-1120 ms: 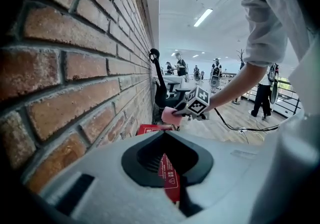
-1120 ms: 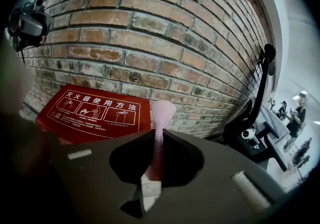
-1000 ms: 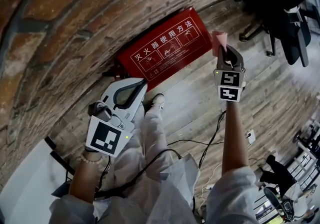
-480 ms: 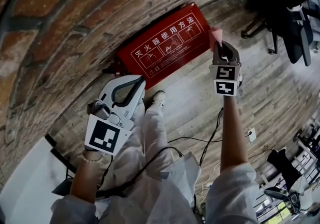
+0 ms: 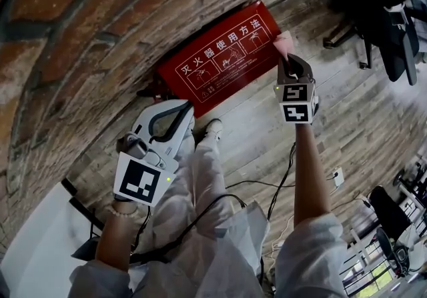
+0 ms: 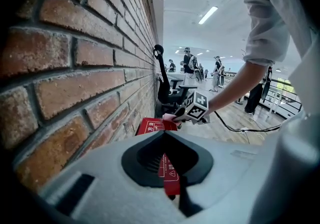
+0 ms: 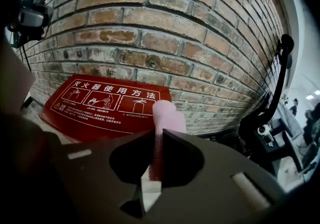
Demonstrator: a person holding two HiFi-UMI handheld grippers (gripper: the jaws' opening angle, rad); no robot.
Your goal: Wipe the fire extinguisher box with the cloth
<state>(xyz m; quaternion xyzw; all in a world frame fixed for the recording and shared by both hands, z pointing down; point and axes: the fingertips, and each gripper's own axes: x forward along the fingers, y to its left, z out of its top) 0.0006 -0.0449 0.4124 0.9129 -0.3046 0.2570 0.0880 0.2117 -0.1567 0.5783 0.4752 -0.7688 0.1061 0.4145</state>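
The red fire extinguisher box (image 5: pixel 223 57) lies against the foot of the brick wall, its white instruction print facing up. My right gripper (image 5: pixel 288 63) is shut on a pink cloth (image 5: pixel 283 42), which sticks out past the jaws at the box's right end. The right gripper view shows the cloth (image 7: pixel 165 115) pinched between the jaws of the right gripper (image 7: pixel 159 135), just right of the box (image 7: pixel 100 105); contact is unclear. My left gripper (image 5: pixel 189 112) hangs shut and empty below the box's left part. In its own view the left gripper (image 6: pixel 164 135) points along the box (image 6: pixel 156 127).
The brick wall (image 5: pixel 100 37) runs along the box's far side. A black office chair (image 5: pixel 387 17) stands to the right on the wooden floor (image 5: pixel 253 130). Black cables (image 5: pixel 280 183) trail across the floor near my legs. People (image 6: pixel 190 62) stand far off in the room.
My right gripper has carried the cloth left and a little up, from beside the box to its right end. The left gripper has barely moved.
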